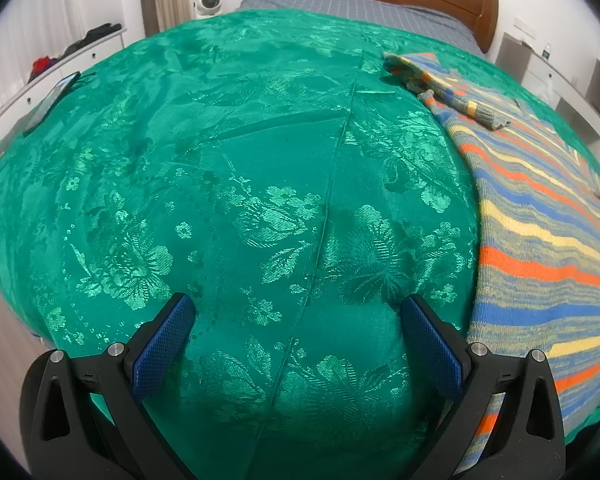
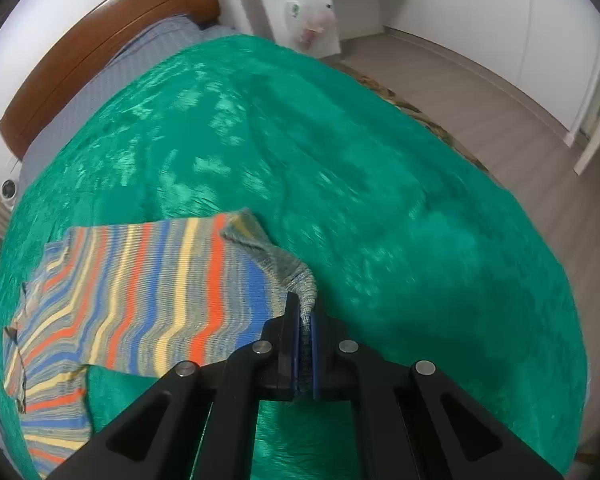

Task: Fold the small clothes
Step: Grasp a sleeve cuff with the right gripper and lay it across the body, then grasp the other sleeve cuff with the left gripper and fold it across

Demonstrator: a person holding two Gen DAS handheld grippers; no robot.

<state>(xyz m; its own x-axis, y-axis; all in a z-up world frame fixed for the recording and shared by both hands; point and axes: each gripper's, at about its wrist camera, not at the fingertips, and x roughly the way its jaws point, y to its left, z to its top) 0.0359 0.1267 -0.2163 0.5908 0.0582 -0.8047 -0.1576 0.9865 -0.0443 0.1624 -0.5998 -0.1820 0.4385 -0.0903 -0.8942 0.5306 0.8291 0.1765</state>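
Nearby, striped sweater (image 2: 140, 292) pinched by right hand-held gripper (image 2: 305, 320), left hand-held gripper (image 1: 298, 312) spread wide, green bedspread (image 1: 220, 160)

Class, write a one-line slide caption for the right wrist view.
Right gripper shut on the striped sweater's grey cuff above a green bedspread.

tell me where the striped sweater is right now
The striped sweater lies flat on the green bedspread, left of centre in the right wrist view, one sleeve pinched in the right gripper. It lies right of the open left gripper.
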